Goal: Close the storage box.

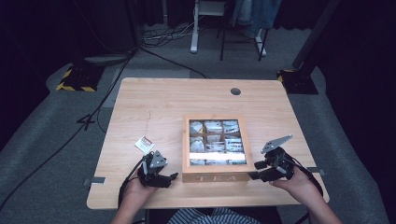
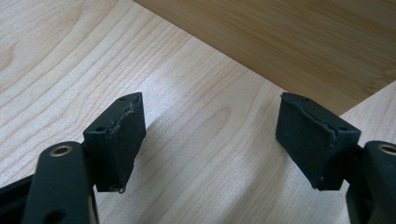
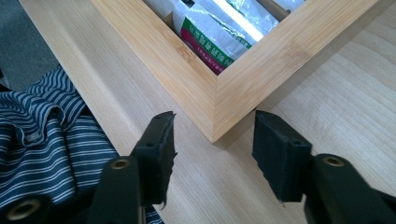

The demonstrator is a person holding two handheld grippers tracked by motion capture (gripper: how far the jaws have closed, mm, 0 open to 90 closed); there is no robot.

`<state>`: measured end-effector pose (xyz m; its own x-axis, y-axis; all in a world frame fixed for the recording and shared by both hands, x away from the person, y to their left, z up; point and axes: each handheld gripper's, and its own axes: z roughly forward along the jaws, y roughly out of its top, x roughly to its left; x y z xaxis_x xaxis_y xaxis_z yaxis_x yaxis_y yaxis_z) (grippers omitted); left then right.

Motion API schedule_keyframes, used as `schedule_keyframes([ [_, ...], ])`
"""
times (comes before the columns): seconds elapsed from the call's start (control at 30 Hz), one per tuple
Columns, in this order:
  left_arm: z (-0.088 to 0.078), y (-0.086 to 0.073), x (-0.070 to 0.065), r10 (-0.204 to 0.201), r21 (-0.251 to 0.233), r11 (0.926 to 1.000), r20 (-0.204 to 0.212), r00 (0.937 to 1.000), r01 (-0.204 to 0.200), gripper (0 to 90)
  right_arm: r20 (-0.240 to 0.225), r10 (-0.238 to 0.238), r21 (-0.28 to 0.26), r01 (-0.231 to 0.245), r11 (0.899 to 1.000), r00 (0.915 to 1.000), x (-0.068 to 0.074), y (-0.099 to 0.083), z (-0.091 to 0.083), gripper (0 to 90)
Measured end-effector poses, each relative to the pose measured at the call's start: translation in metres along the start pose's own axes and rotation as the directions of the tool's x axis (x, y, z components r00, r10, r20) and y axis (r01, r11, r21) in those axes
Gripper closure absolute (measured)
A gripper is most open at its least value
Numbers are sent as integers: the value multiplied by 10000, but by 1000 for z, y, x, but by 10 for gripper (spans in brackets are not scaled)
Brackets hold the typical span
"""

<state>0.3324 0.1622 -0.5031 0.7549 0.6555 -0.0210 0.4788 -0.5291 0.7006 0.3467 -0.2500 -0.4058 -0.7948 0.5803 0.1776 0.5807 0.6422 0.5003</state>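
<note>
A: Nine compartments, three rows of three, divide the wooden tea box (image 1: 215,175), and its near face carries the pale letters TEA.

B: Where does the box sit?

A: On the light wooden table (image 1: 140,102), a little right of centre and toward the near edge. Its frame is a warmer, darker wood than the tabletop.

B: And what is in it?

A: Each compartment holds tea sachets (image 1: 214,127), mostly pale with dark print. In the right gripper view one sachet (image 3: 212,39) in the corner compartment shows green and red bands. A bright reflection crosses the near row, so those packets are hard to read.

B: How does the left gripper stand?

A: The left gripper (image 1: 173,177) lies low at the box's left side, near its near-left corner. In the left gripper view (image 2: 210,140) the jaws stand wide apart over bare table, with nothing between them, and the box's wooden side runs across the far part of the picture.

B: The right one?

A: The right gripper (image 1: 252,170) is at the near-right corner of the box. In the right gripper view (image 3: 212,149) the jaws are released, one to each side of that corner, with the pads clear of the wood. A striped shirt (image 3: 42,135) shows past the table edge.

B: Anything else on the table?

A: One small tea packet (image 1: 144,144) lies left of the box, just beyond the left gripper
</note>
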Motion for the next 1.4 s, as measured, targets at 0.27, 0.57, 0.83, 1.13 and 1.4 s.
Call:
schedule_keyframes([
  [0.27, -2, -2, 1, -162, -17, 9999, -116, 9998, 162, 248, 146, 38, -734, -27, 9973, 9999, -5, 1, -10, 356],
  [0.57, -5, -5, 4, -294, -17, 9996, -256, 9992, 294, 248, 449, 274, -2131, -172, 9769, 9986, -13, 3, -24, 346],
  [0.83, -7, -7, 4, -379, -30, 9993, -331, 9987, 378, 248, 1436, 131, -3032, 314, 9524, 9895, -25, -3, -26, 245],
  [1.13, -7, -8, 6, -442, -29, 9990, -370, 9983, 441, 244, 1728, 647, -3630, 25, 9318, 9828, -57, -16, -31, 139],
  [1.4, -7, -7, 7, -368, -9, 9993, -349, 9987, 368, 234, 1941, 1294, -3718, -491, 9270, 9724, -84, -28, -26, 123],
])
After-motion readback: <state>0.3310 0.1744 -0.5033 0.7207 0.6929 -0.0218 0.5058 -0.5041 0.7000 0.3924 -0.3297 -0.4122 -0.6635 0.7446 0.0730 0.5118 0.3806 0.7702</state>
